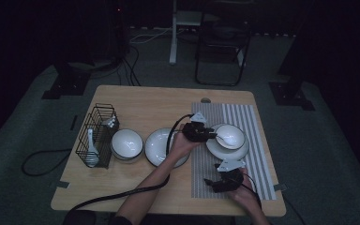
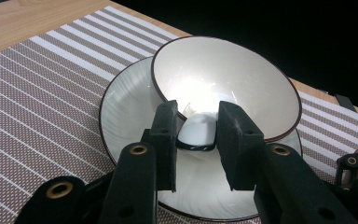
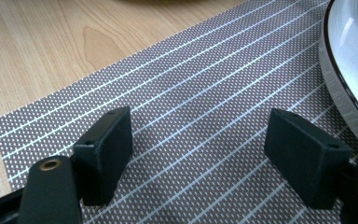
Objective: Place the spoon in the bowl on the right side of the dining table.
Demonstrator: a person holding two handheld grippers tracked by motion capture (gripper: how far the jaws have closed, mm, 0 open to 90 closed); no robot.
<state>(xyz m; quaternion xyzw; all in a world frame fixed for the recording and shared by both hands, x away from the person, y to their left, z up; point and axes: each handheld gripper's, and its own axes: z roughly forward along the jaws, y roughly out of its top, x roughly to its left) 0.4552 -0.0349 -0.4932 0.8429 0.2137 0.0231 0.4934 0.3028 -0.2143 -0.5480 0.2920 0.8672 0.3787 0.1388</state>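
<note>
Spoon (image 2: 196, 134) handle between parted left tool (image 2: 196, 122) jaws | scoop hidden in bowl (image 2: 261, 84) | right tool (image 3: 198, 154) open

White ceramic spoon (image 2: 196, 133): short, glossy, handle end dark-edged. It lies with the handle propped over the near rim of the white dark-rimmed ceramic bowl (image 2: 242, 70), its scoop end down inside the bowl (image 1: 230, 136). Bowl sits upright on a white dark-rimmed ceramic plate (image 2: 126, 107), off-centre toward the plate's far side. Plate rests flat on the grey-and-white striped woven placemat (image 2: 42, 88), right part of the tabletop.
</note>
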